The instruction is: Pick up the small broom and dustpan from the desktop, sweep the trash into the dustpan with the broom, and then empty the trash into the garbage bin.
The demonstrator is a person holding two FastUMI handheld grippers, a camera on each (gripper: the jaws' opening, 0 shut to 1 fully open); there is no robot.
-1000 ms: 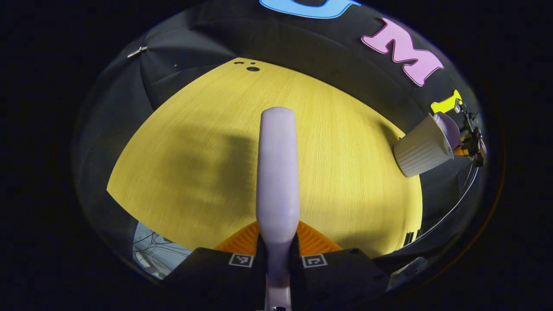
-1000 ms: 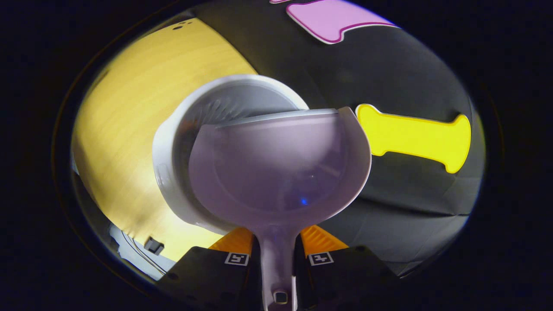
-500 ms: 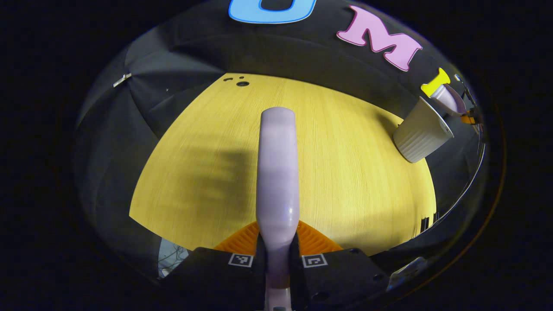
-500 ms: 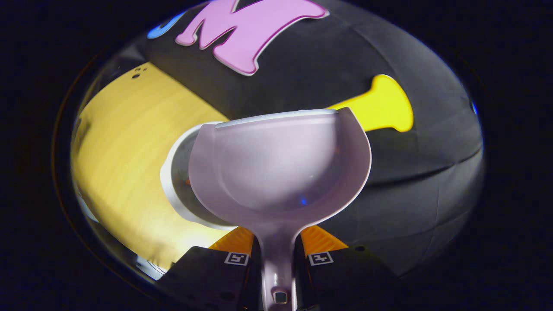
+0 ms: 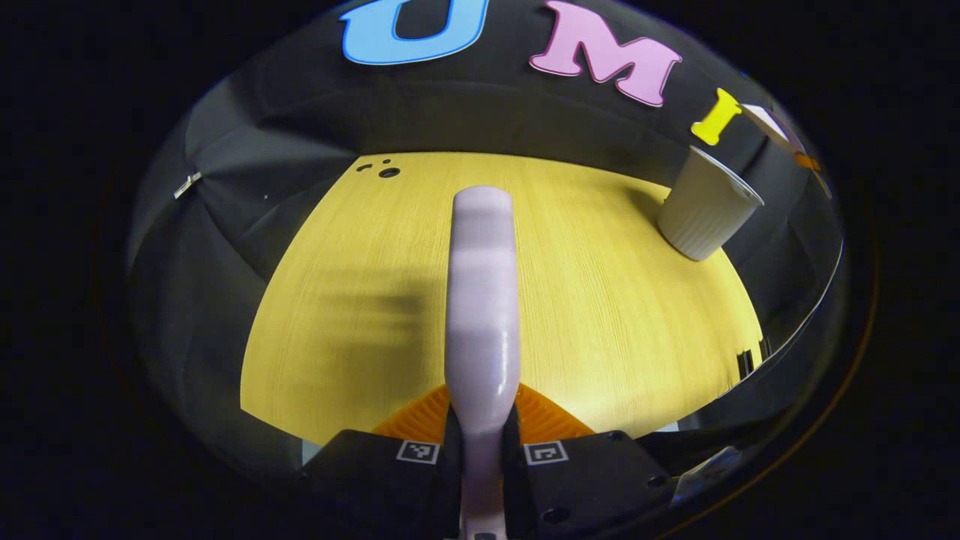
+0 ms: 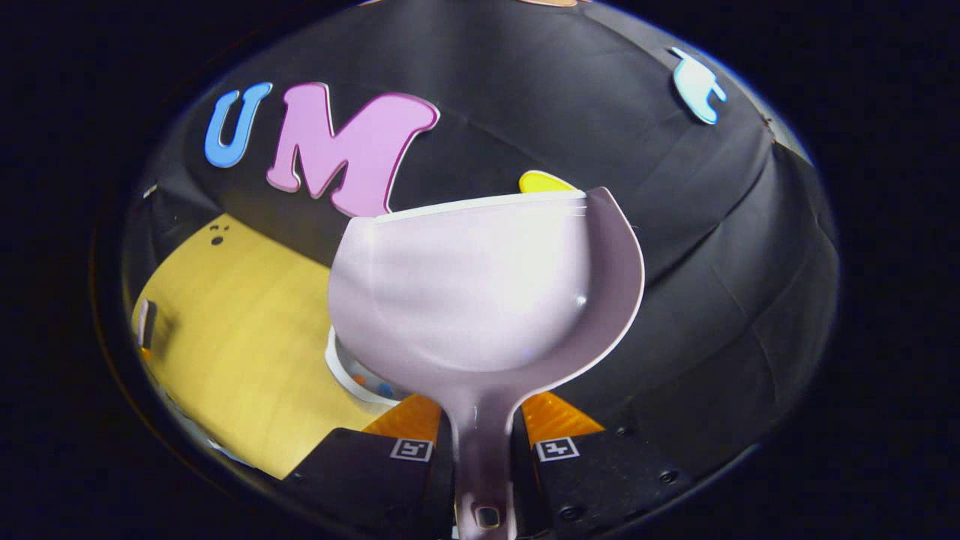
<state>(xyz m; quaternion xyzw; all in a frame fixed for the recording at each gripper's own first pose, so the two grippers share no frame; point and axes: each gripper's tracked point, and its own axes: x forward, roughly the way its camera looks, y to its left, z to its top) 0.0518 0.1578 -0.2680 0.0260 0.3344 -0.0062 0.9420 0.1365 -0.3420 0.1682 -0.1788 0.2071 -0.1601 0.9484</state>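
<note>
right gripper (image 6: 484, 442) clamped on dustpan (image 6: 480, 292) handle, pan tipped up and looks empty, so trash probably already dumped in garbage bin (image 6: 352, 375) just below. left gripper (image 5: 482, 450) pinches broom (image 5: 482, 285), parked over the desktop (image 5: 600, 300). vs 1 s ago: dustpan lifted off bin, left view swung, bin (image 5: 705, 214) further.

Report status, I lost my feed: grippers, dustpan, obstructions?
Left hand-held gripper shut on broom handle. Right hand-held gripper shut on dustpan, scoop looks empty, above garbage bin. Nothing in the way.
</note>
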